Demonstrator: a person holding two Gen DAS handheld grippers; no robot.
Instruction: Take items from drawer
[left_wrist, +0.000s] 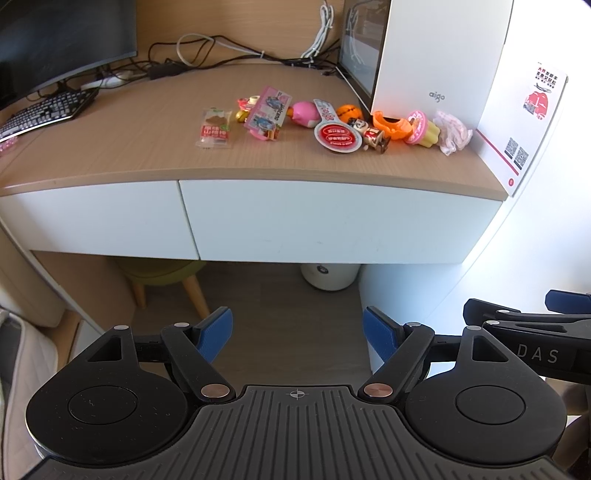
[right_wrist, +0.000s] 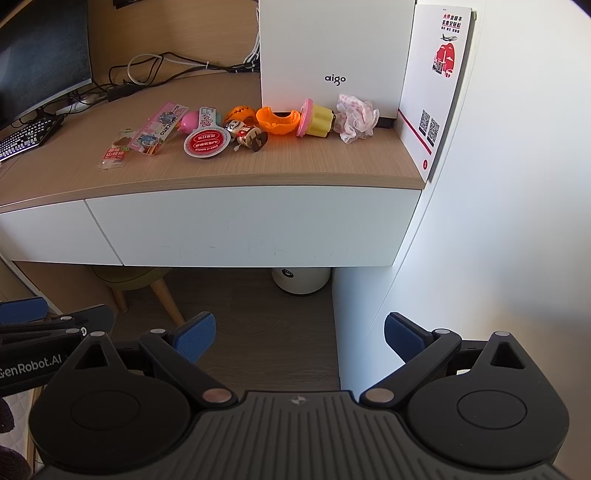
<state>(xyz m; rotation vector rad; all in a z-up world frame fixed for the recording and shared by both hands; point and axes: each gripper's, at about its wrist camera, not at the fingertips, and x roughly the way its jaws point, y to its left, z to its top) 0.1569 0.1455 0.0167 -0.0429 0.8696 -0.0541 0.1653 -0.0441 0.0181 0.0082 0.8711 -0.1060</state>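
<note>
Wood-grain worktop (left_wrist: 147, 147) carries a row of small things toward its right end, well back from the front edge; beneath that edge the wide white drawer front (left_wrist: 332, 221) sits flush and closed, with a narrower white drawer front (left_wrist: 92, 218) to its left. Judged from this, the taking out looks finished or nearly so, though nothing shows whether anything remains inside. Against the back right corner stand the white box marked aigo (right_wrist: 332, 55) and a white printed card (right_wrist: 436, 85) on the wall side. In the row lie a crumpled pink-and-white cloth (right_wrist: 356, 116), a yellow-and-pink cupcake toy (right_wrist: 317, 118), an orange plastic shell (right_wrist: 277, 120), a round red-and-white tag (right_wrist: 207, 142), a pink printed packet (right_wrist: 159, 129) and a clear snack wrapper (right_wrist: 112, 155). Both the left tool (left_wrist: 297, 332) and right tool (right_wrist: 299, 334) hang released and empty, well clear over open floor, with free room ahead; the wall closes in on the right
</note>
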